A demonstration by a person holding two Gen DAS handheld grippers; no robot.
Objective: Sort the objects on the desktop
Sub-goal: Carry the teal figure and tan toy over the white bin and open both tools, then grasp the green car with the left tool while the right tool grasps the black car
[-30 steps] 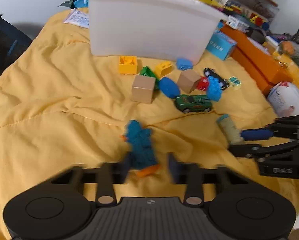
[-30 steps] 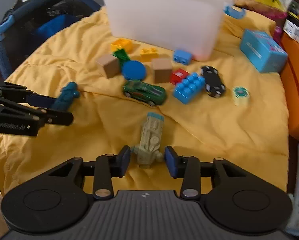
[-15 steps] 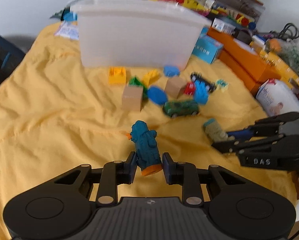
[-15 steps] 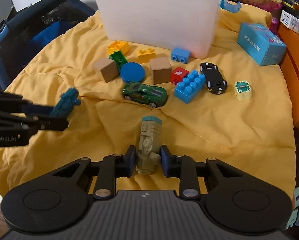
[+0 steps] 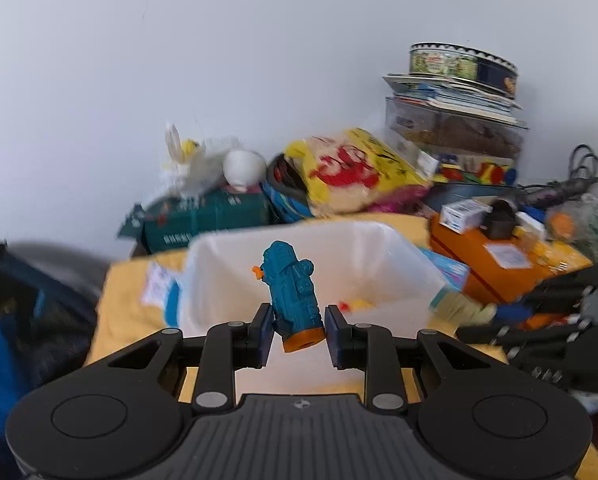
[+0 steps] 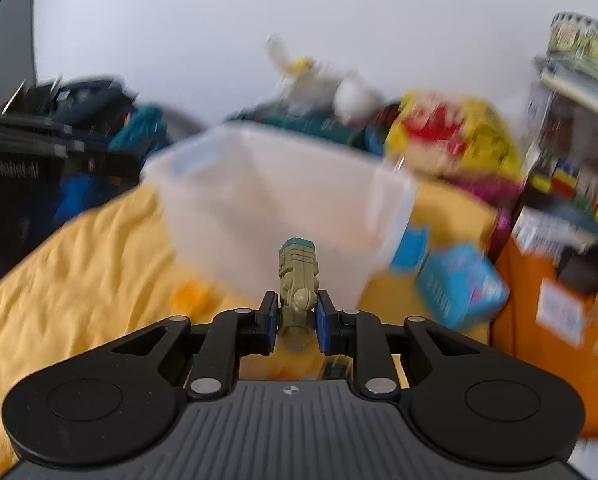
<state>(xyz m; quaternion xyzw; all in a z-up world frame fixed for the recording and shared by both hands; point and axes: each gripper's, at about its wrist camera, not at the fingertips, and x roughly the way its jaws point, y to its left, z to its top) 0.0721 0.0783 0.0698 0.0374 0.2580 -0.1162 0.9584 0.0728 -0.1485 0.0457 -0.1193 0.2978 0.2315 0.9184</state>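
Toys are off the yellow quilt now: a second ago both figures lay on the cloth, and both have since been lifted toward the white bin.

From the left wrist view, the left gripper pinches the blue figure near its orange base; the toy tilts toward eleven o'clock, its head in front of the bin's open mouth. At three o'clock the right gripper comes in, blurred, carrying its own load.

From the right wrist view, the right gripper's jaws are closing the last bit on the tan figure, pads already pressed against its sides, the bin at twelve o'clock.

Both toys look ready to be dropped in; what remains, I'd judge, is carrying them over the rim.
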